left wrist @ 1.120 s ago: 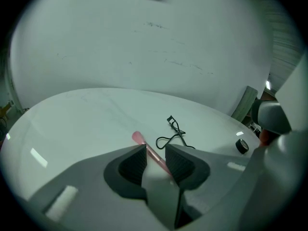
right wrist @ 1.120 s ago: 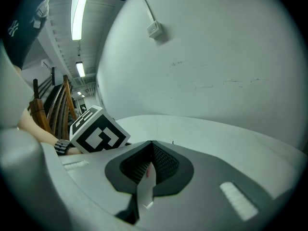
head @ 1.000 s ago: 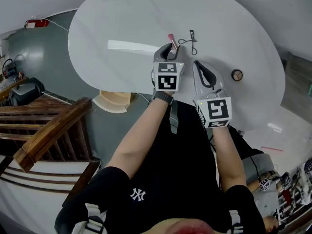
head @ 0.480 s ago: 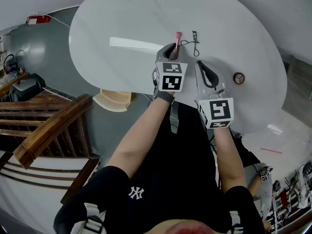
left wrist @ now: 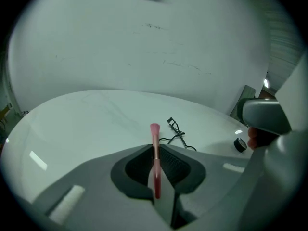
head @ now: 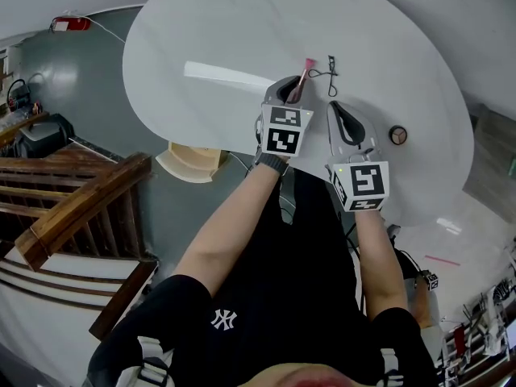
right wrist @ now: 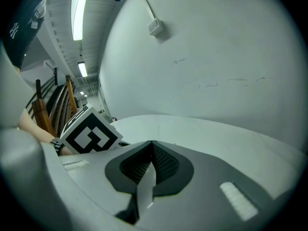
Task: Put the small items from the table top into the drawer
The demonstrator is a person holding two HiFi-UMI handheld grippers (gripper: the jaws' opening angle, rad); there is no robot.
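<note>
Left gripper [head: 291,89] is closed on a pink brush [head: 305,69], handle pinched between the jaws. Over the last second the brush tip swings from 11 o'clock of the gripper round to 1 o'clock. It now sticks out past the jaws and looks clear of the tabletop [head: 242,31].

Reads as first item picked up, carry to drawer still to come. No drawer in view.

Curler [head: 330,69] lies at 2 o'clock of left gripper, just beside the brush tip, not touching. Right gripper [head: 335,108] is shut, empty, near left gripper at its 4 o'clock. Round pot [head: 397,135] lies near right gripper at its 4 o'clock.
</note>
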